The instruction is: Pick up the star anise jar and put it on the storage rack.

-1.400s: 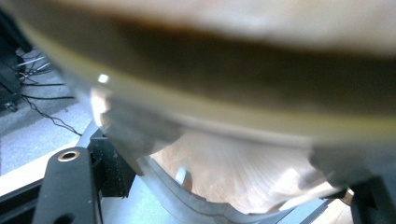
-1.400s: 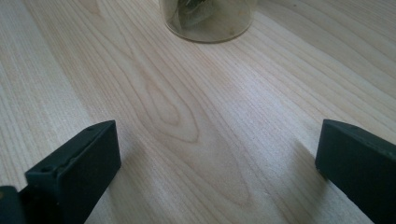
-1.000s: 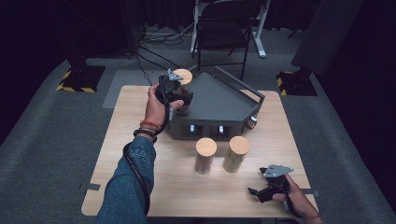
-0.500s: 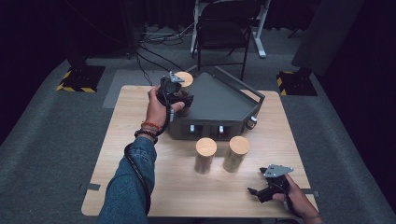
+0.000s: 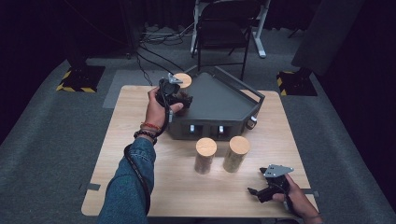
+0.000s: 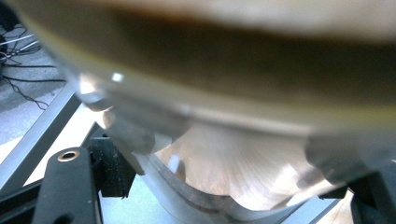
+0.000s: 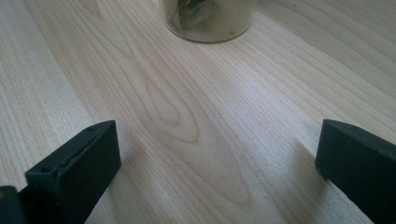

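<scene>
A glass jar with a round wooden lid (image 5: 183, 80) is at the back left corner of the dark grey angular rack (image 5: 219, 100). My left gripper (image 5: 180, 95) is shut on it. In the left gripper view the jar (image 6: 224, 163) is blurred and very close between the black jaws of my left gripper (image 6: 219, 196). Two more wooden-lidded jars (image 5: 205, 155) (image 5: 236, 153) stand upright in front of the rack. My right gripper (image 5: 256, 193) rests low near the table's front right, open and holding nothing. The right gripper (image 7: 217, 158) has bare wood between its jaws and a jar's base (image 7: 210, 18) ahead.
The wooden table (image 5: 140, 186) ends close behind my right hand. The rack's front wall has two small openings (image 5: 191, 128) and a knob (image 5: 252, 122) at its right corner. A folding chair (image 5: 224, 28) and floor cables (image 5: 159, 42) lie beyond the table.
</scene>
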A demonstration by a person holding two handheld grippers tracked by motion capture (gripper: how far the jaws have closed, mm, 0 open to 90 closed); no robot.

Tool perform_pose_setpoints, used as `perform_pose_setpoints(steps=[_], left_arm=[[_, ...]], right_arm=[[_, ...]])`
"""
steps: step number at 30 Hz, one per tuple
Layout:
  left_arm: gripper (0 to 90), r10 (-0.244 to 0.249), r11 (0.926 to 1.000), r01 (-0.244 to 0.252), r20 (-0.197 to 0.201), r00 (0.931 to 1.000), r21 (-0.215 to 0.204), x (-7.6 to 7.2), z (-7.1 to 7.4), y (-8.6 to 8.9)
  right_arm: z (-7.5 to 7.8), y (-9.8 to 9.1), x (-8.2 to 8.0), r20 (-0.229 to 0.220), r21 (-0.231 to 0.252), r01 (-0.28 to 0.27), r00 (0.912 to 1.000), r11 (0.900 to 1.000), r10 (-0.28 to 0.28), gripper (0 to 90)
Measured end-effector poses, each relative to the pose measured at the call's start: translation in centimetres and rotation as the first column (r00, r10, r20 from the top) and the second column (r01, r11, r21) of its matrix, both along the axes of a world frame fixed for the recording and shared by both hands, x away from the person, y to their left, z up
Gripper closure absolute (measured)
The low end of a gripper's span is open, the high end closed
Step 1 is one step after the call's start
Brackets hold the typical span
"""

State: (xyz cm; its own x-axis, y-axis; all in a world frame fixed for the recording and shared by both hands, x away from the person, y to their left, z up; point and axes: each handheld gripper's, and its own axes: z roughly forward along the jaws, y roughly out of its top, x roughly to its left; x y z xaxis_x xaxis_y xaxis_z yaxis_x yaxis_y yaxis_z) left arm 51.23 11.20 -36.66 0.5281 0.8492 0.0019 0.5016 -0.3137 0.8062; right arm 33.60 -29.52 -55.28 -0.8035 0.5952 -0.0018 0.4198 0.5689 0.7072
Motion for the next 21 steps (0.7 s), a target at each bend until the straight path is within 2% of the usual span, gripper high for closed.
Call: perform_pose_setpoints(steps=[10,16,21], left_arm=[[23.7,0.007,0.9999,-0.007,0.008,0.9999,-0.015,0.15,-0.34,0.49],[22.0,0.006,1.0000,-0.006,0.023,0.9997,0.002,0.01,-0.13,0.49],[21.4,0.003,1.0000,-0.003,0.020,0.9998,0.006,-0.05,-0.04,0.53]], right_arm=[[0.00,0.00,0.00,0.000,0.000,0.000,1.0000,1.0000,0.000,0.0],[0.00,0.00,0.00,0.000,0.000,0.000,1.0000,1.0000,0.000,0.0],[0.00,0.00,0.00,0.000,0.000,0.000,1.0000,1.0000,0.000,0.0]])
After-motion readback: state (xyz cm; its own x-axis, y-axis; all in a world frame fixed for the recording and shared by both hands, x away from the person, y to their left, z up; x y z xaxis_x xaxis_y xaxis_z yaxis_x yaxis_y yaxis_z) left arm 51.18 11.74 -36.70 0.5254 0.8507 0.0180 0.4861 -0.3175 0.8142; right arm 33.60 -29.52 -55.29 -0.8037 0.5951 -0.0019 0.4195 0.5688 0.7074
